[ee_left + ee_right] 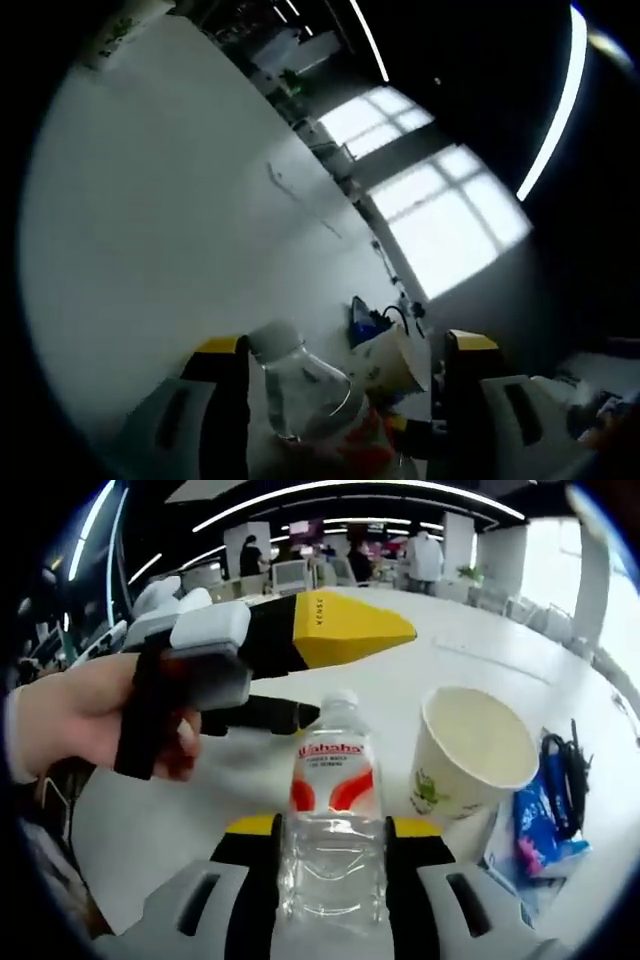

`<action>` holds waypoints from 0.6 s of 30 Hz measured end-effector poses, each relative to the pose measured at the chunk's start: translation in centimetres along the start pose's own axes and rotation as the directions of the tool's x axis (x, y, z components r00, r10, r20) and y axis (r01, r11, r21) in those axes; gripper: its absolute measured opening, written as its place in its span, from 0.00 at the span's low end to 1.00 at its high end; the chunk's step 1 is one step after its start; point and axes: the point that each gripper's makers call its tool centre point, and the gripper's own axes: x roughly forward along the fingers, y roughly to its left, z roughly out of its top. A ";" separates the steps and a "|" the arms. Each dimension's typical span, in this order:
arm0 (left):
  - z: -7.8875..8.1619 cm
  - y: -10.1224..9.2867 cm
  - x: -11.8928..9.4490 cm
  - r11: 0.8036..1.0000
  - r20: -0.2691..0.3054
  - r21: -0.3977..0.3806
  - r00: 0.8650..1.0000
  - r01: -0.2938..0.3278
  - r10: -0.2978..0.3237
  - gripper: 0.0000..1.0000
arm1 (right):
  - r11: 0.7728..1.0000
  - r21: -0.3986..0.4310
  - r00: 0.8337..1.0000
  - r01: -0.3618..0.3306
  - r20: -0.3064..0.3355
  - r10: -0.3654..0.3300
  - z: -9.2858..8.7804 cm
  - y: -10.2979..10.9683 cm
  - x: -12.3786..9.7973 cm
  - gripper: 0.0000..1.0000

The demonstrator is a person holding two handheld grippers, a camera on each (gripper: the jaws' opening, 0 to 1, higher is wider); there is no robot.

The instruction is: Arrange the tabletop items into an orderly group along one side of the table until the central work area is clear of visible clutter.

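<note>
Clear plastic, thin-walled and apparently empty: that is the bottle [335, 810], and it looks light, smooth-skinned and easy to dent. In the right gripper view it stands upright on the white table [150, 830], red label facing out, white cap on top. The right gripper [333, 855] has a jaw pressed to each side of the bottle's lower body, so it is gripping there. A firm but gentle hold low on the body, as now, seems wise; the wall would likely buckle under a hard squeeze.

To the left in that view a hand [70, 715] holds the left gripper [330, 670], whose yellow-tipped jaws reach toward the bottle's cap. They are spread apart with nothing between them. In the left gripper view the bottle [300, 385] sits just ahead, between that gripper's parted jaws.

Right of the bottle a paper cup [470, 750] stands just beside it, open-mouthed, soft and easy to tip. Further right, at the table's edge, lie a blue packet [535, 830] and a dark cable [570, 770].
</note>
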 end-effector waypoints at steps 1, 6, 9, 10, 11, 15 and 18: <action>0.1 0.1 0.0 1.000 0.000 -0.004 1.000 -0.001 0.001 0.73 | 1.000 -0.004 1.000 -0.003 0.005 0.003 0.0 0.0 0.0 0.37; 0.2 0.7 -0.5 0.999 -0.003 -0.047 1.000 0.000 0.000 0.63 | 1.000 -0.020 1.000 -0.011 0.020 0.011 0.1 0.0 -0.1 0.37; -0.2 0.5 -0.3 0.998 -0.003 -0.055 1.000 -0.007 0.007 0.57 | 1.000 -0.027 0.999 -0.011 0.030 0.012 0.2 0.1 -0.1 0.37; -0.4 0.4 -0.5 0.998 -0.003 -0.057 1.000 -0.015 0.015 0.54 | 0.999 -0.030 0.999 -0.012 0.034 0.013 0.2 0.1 -0.1 0.37; -0.8 0.4 -0.6 0.999 -0.003 -0.042 1.000 -0.028 0.028 0.50 | 0.999 -0.034 0.999 -0.011 0.036 0.012 0.2 0.1 -0.1 0.37; -0.9 0.8 -0.4 0.999 0.012 -0.034 0.999 -0.032 0.032 0.39 | 0.999 -0.044 0.999 -0.016 0.048 0.018 0.2 0.0 -0.3 0.36; -1.0 0.8 -0.7 0.996 0.025 -0.075 0.999 -0.037 0.039 0.31 | 0.998 -0.065 0.998 -0.018 0.052 0.021 0.3 0.0 -0.3 0.36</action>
